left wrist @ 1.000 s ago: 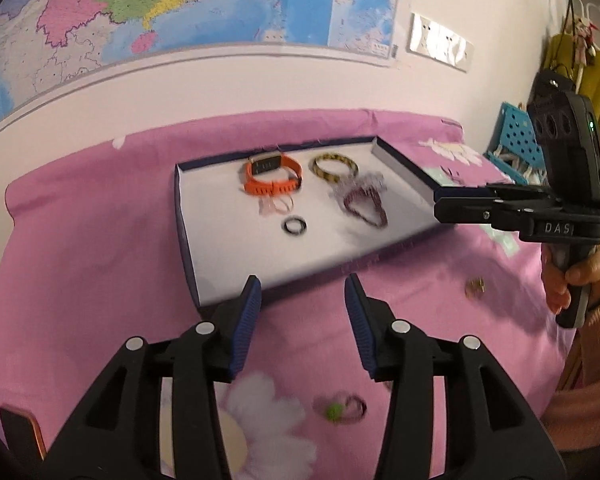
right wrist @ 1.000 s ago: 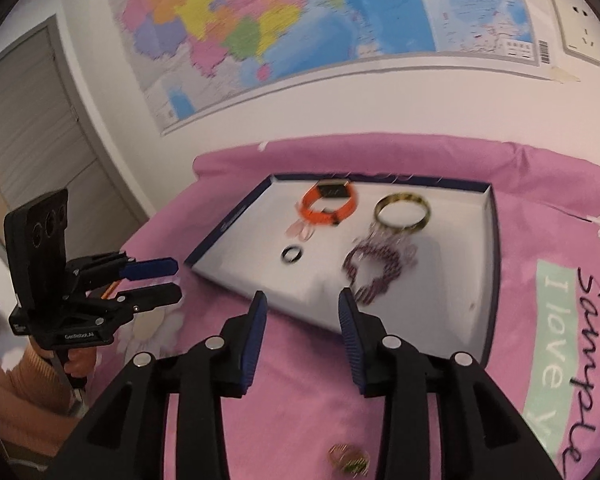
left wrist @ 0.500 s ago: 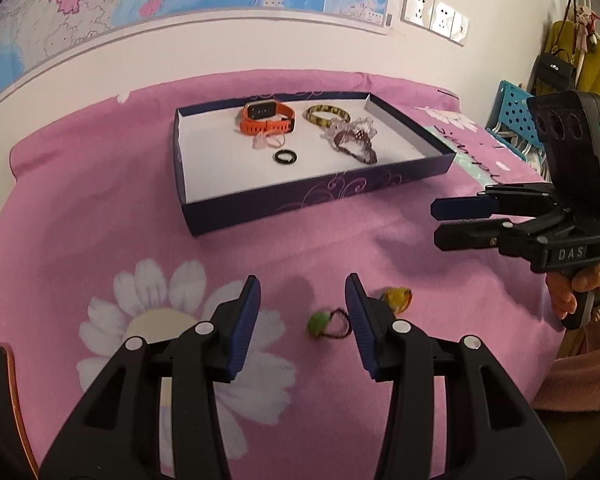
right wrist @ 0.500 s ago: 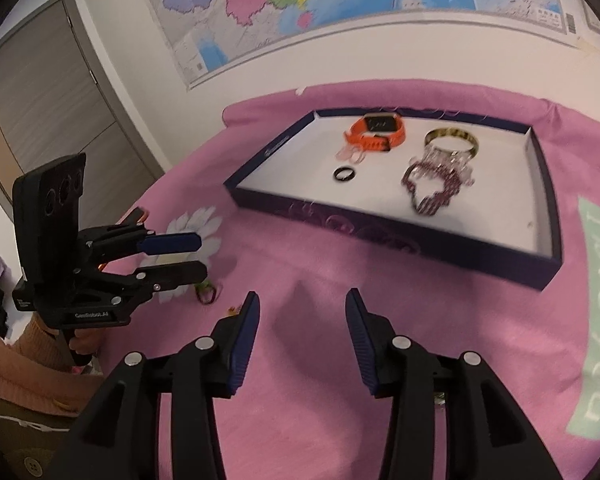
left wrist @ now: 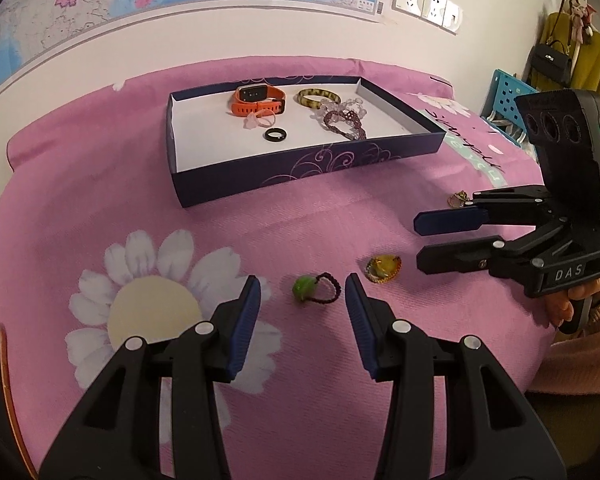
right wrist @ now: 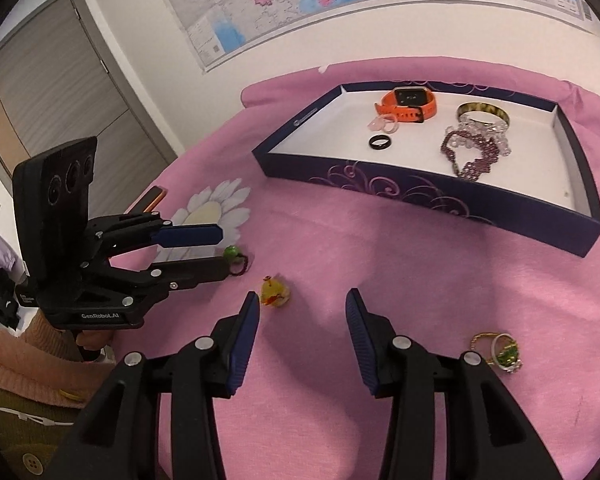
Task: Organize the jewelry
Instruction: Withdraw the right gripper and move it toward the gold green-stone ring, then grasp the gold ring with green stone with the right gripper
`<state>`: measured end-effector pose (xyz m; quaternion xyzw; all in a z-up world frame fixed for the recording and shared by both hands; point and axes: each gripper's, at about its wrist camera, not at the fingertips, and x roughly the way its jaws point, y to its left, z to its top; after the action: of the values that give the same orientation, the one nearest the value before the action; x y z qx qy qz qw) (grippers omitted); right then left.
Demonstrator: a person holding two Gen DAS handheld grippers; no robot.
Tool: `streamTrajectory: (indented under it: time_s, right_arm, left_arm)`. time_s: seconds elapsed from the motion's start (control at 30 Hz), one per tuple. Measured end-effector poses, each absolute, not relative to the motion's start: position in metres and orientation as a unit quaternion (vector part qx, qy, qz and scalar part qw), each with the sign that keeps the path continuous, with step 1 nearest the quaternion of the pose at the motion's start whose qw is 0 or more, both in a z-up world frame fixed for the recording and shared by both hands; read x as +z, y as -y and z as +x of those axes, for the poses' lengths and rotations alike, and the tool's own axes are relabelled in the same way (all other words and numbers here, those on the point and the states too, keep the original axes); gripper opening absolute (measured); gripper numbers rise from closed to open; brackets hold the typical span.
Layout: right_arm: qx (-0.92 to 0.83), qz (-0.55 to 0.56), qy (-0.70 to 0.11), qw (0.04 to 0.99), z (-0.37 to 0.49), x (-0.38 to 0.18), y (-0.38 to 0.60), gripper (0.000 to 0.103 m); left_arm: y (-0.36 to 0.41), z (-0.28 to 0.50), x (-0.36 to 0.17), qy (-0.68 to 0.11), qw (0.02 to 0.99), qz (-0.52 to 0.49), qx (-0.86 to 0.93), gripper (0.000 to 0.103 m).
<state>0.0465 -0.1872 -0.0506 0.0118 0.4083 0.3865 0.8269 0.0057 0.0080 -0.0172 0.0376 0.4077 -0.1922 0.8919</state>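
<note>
the step in hand is judged to be the pickup of loose pieces from the pink bedspread [left wrist: 100,184] for the navy box [left wrist: 300,168], which sits farther back and already holds an orange watch [left wrist: 258,98], a bangle [left wrist: 318,98], a black ring [left wrist: 276,135] and a beaded bracelet [left wrist: 346,122]. the left claw [left wrist: 303,294] is released and angled down, with the green-bead ring [left wrist: 314,288] lying between its jaws, untouched. the right claw [right wrist: 302,312] is released too, its jaws just widened with nothing between them; the amber pendant [right wrist: 274,292] lies just left of it, and a gold ring [right wrist: 502,350] near right. next, a lowering and clenching on each piece seems called for.
</note>
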Motion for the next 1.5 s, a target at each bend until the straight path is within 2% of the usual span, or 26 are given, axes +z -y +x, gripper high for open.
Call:
streamTrajectory:
  time_s: [0.67,1.0,1.37,1.4,1.47,1.5]
  right_arm:
    - [0.399,-0.024,-0.404,0.823,0.040,-0.052,0.160,0.042]
    - [0.297,0.000,-0.381,0.875,0.038,-0.029,0.235,0.042]
    - [0.237,-0.007,-0.399,0.886,0.041,-0.046,0.265,0.042]
    - [0.236,-0.010,-0.399,0.886,0.041,-0.046,0.264,0.040]
    - [0.234,-0.014,-0.400,0.886,0.044,-0.047,0.263,0.025]
    - [0.231,-0.015,-0.403,0.886,0.045,-0.048,0.263,0.022]
  left_arm:
    - [-0.001,0.007,-0.024,-0.419,0.886,0.045,-0.192,0.040]
    - [-0.001,0.009,-0.025,-0.420,0.885,0.042,-0.195,0.040]
    - [0.000,0.011,-0.025,-0.422,0.885,0.046,-0.190,0.037]
    - [0.000,0.011,-0.025,-0.422,0.885,0.046,-0.190,0.037]
    - [0.000,0.011,-0.025,-0.421,0.886,0.046,-0.190,0.037]
    - [0.000,0.011,-0.025,-0.421,0.885,0.046,-0.190,0.037]
